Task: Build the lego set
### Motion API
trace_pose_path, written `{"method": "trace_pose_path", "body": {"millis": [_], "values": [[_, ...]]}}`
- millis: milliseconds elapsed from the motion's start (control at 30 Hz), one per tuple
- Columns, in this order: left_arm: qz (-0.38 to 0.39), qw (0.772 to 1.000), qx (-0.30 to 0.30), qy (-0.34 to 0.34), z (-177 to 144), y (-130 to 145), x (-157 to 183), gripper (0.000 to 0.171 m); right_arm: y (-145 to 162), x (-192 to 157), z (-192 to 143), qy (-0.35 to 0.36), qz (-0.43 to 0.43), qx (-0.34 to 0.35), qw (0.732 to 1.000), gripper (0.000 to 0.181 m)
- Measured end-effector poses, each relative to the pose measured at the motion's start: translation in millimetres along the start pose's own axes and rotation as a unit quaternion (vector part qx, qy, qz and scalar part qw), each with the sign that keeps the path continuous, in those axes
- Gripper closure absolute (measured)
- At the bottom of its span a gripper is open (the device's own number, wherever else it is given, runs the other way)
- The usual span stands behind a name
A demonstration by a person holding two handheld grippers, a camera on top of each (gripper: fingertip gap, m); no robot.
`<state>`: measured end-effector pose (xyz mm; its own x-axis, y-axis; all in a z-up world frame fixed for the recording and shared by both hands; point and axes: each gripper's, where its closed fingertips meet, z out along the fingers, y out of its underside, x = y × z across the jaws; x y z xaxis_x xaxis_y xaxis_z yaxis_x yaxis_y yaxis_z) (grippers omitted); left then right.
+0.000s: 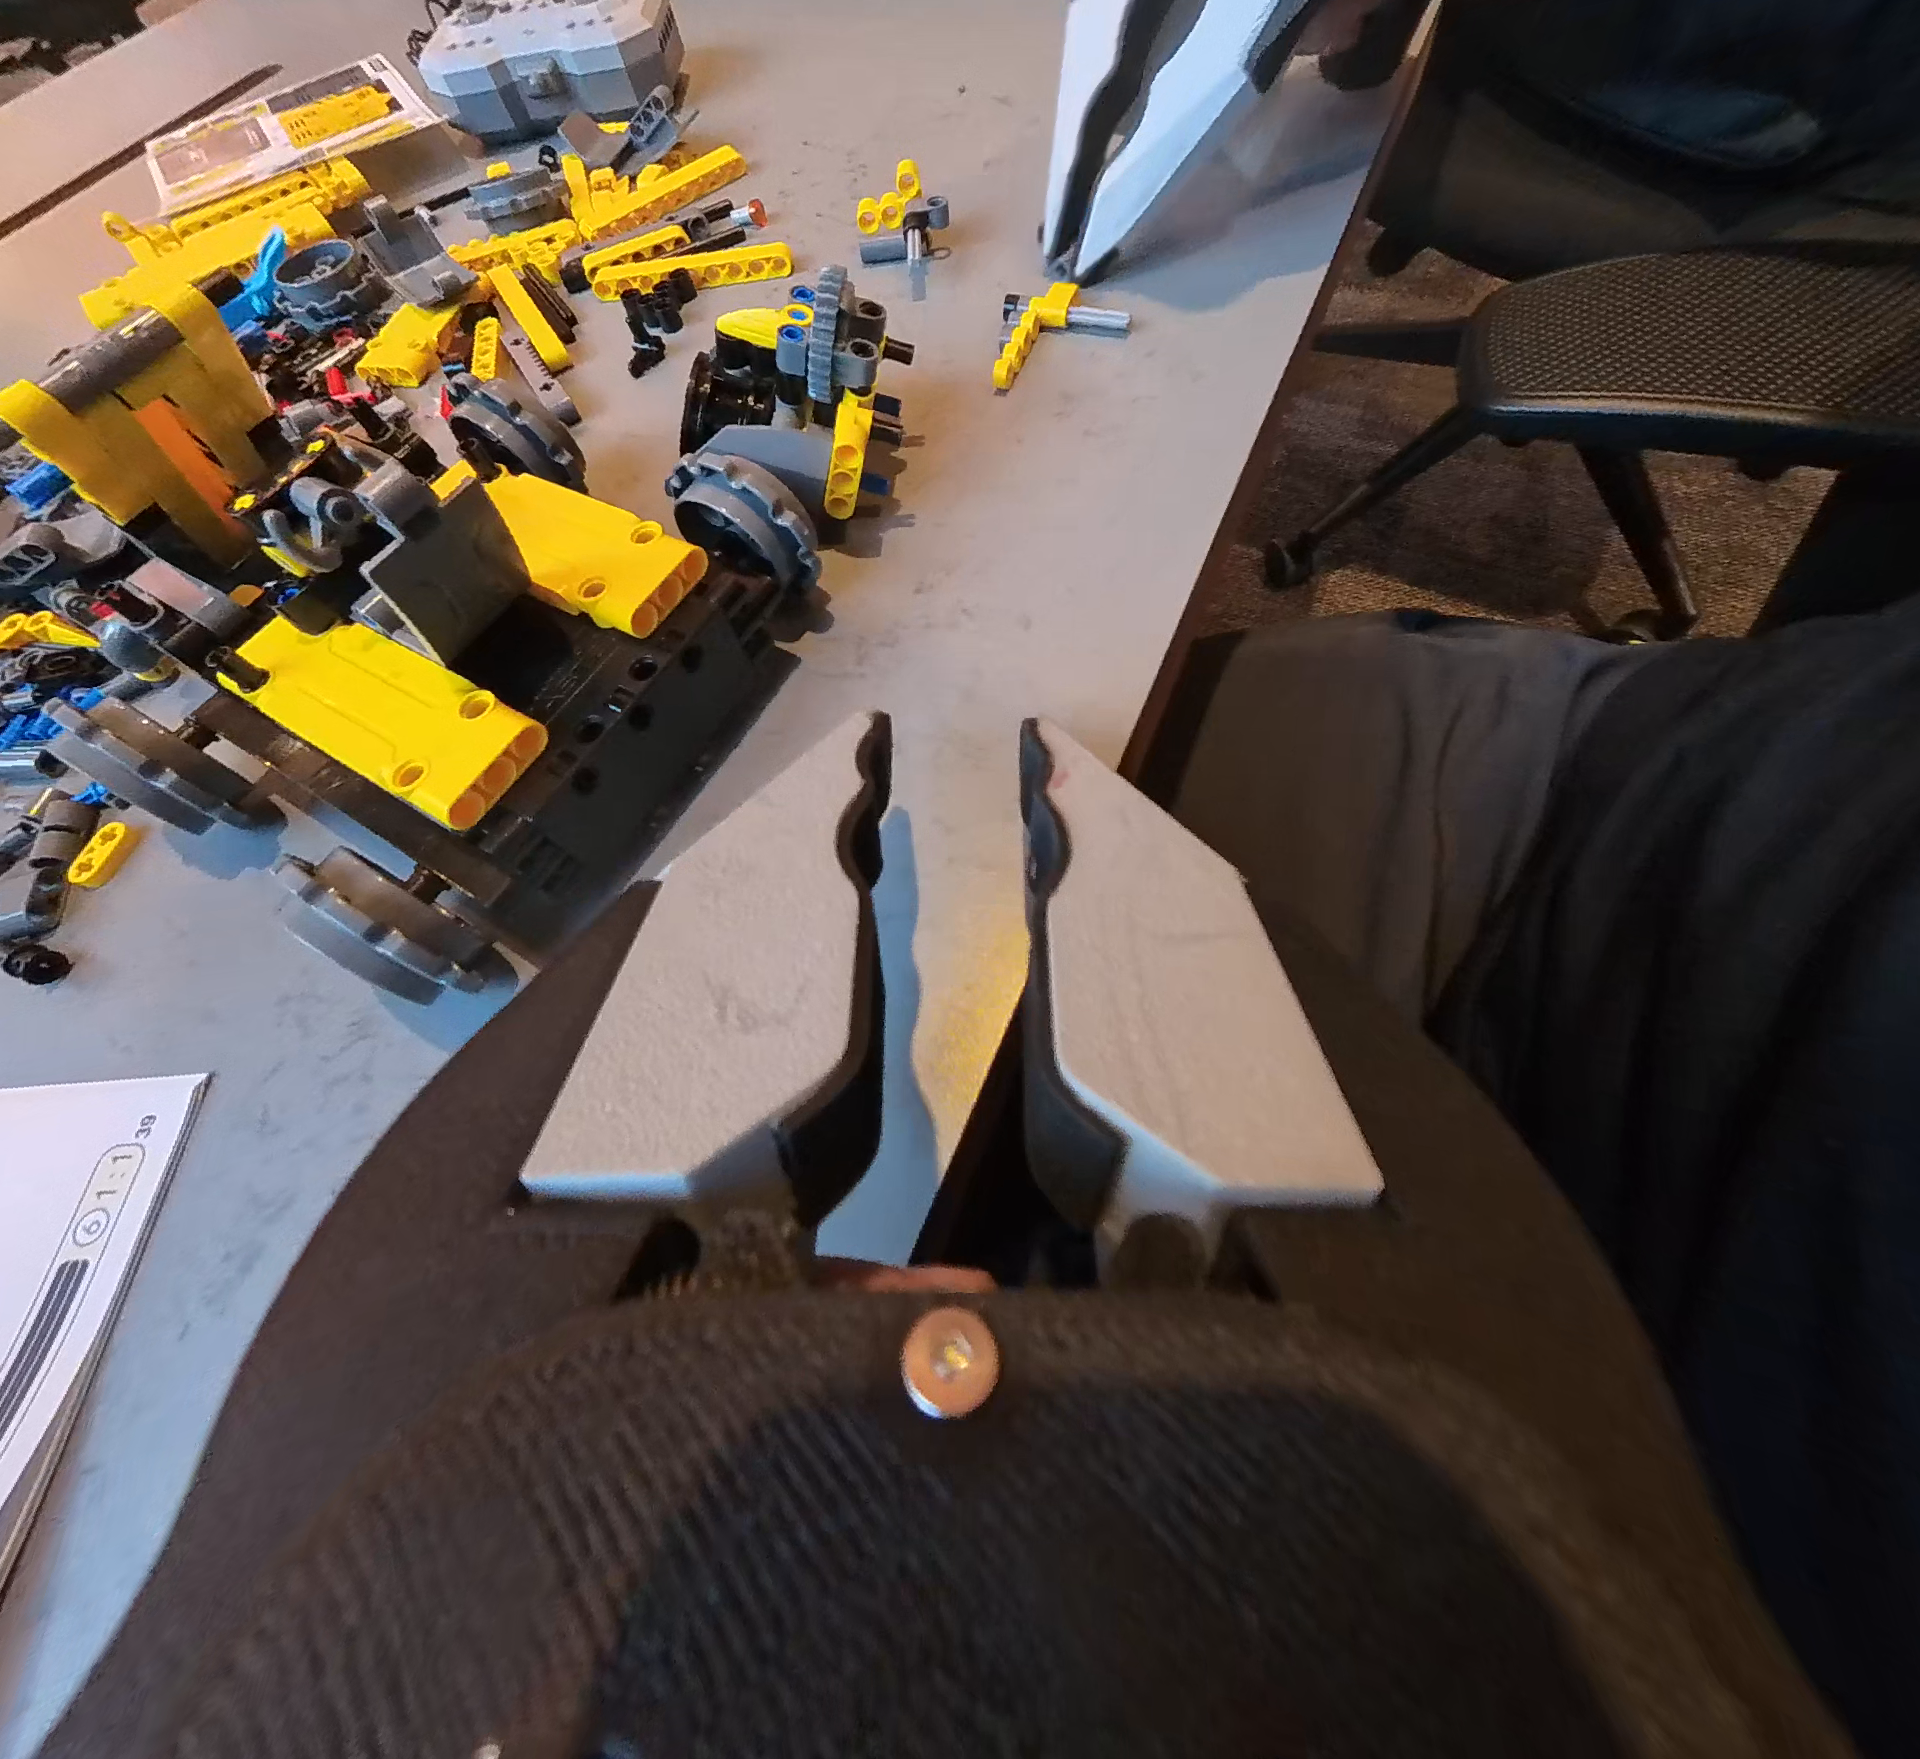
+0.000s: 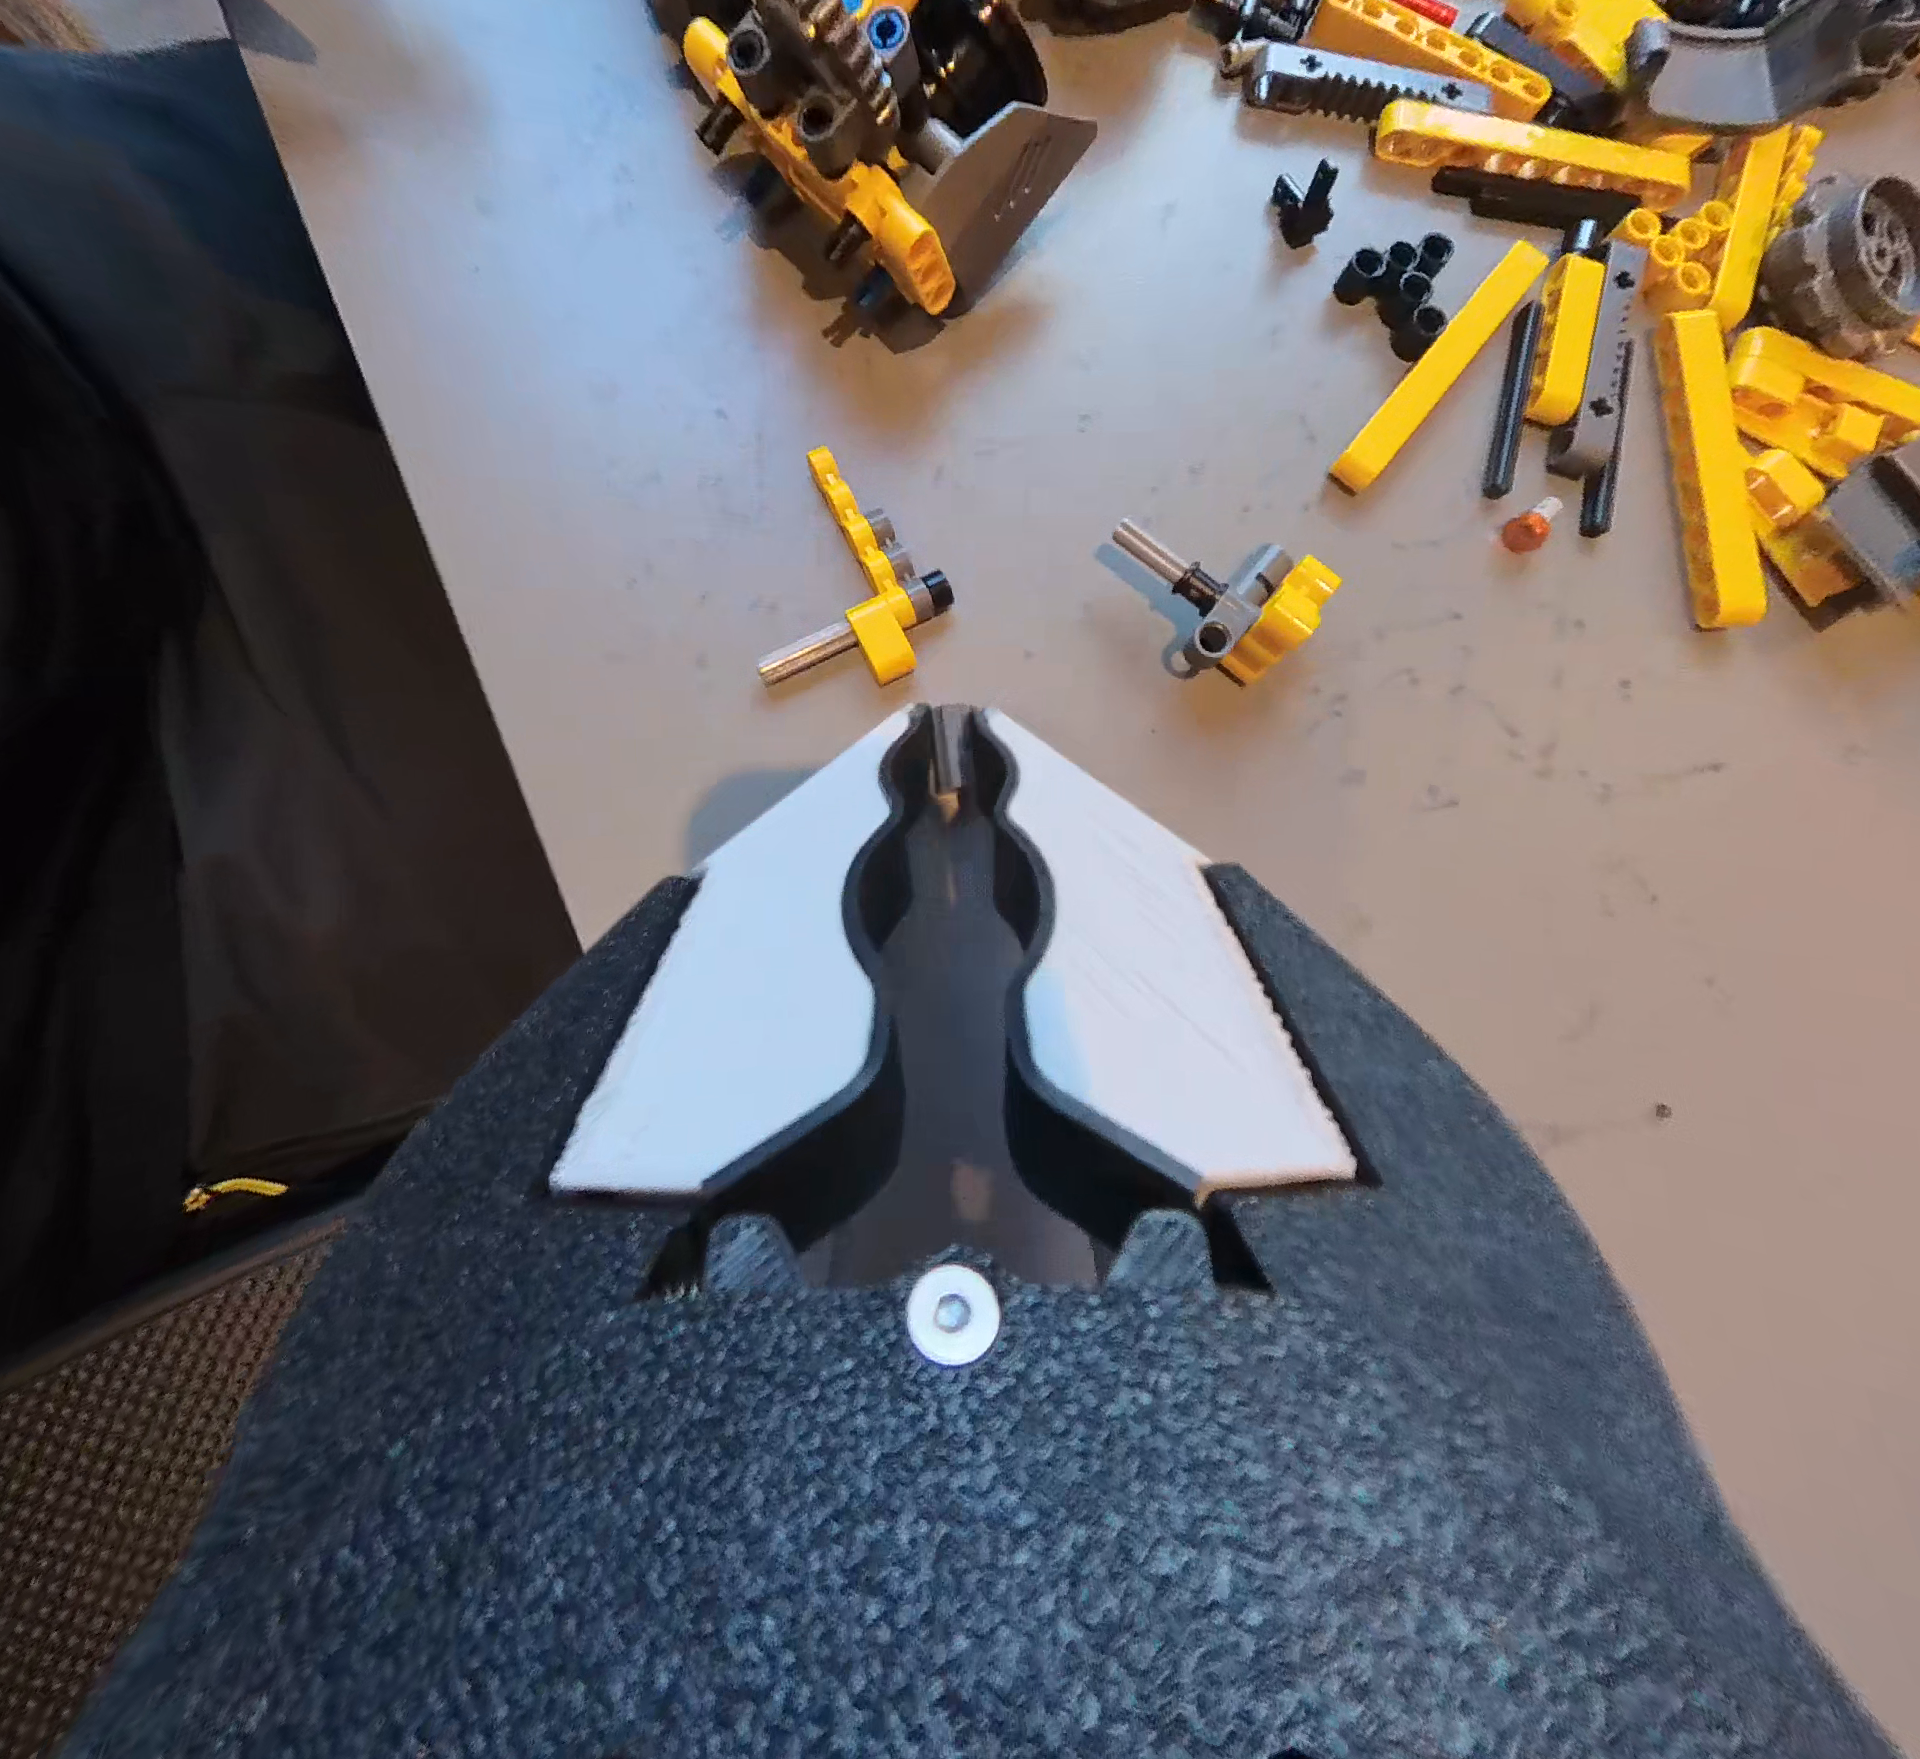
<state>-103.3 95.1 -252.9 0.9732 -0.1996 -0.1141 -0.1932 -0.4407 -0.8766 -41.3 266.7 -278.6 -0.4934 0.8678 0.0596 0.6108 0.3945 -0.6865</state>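
My right gripper (image 2: 948,720) is shut on a small grey axle pin (image 2: 948,759) and its tips stand low over the grey table (image 2: 582,421). In the left wrist view it (image 1: 1072,263) points down beside a yellow beam with a grey axle (image 1: 1049,322). That beam (image 2: 868,587) lies just ahead of the tips. A small yellow-and-grey joint piece (image 2: 1252,618) lies to the right. My left gripper (image 1: 956,743) is open and empty near the table's edge, next to a black-and-yellow vehicle chassis (image 1: 468,670).
A gear-and-wheel subassembly (image 1: 800,400) stands mid-table. A pile of yellow, black and grey parts (image 1: 312,307) covers the left, with a grey battery box (image 1: 551,57) and a sticker sheet (image 1: 281,120) behind. A booklet (image 1: 73,1242) lies near left. A black chair (image 1: 1683,359) and a person's legs are on the right.
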Motion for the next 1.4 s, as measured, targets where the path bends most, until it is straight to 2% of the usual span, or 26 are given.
{"method": "trace_pose_path", "body": {"millis": [333, 500, 667, 933, 1400], "values": [[-0.018, 1.000, 0.000, -0.014, -10.7, 9.4, -4.0, 0.148, 4.5, 5.0, -9.0, 0.028, 0.014, 0.003, 1.000, 0.173], [-0.021, 0.999, 0.015, -0.027, -22.4, 11.9, -6.9, 0.147, -16.6, 11.1, -23.4, 0.029, 0.032, 0.082, 0.996, 0.166], [-0.021, 0.997, 0.043, -0.053, -33.1, 7.8, -19.0, 0.142, -33.4, 51.9, -38.0, 0.087, 0.074, 0.172, 0.978, 0.161], [-0.074, 0.993, 0.074, -0.062, -42.8, 9.4, -41.9, 0.129, -42.0, 121.2, -50.6, 0.213, 0.095, 0.234, 0.944, 0.160], [-0.111, 0.991, 0.079, 0.009, -35.9, 12.6, -31.8, 0.126, -43.3, 123.3, -39.8, 0.251, 0.047, 0.200, 0.946, 0.161]]}}
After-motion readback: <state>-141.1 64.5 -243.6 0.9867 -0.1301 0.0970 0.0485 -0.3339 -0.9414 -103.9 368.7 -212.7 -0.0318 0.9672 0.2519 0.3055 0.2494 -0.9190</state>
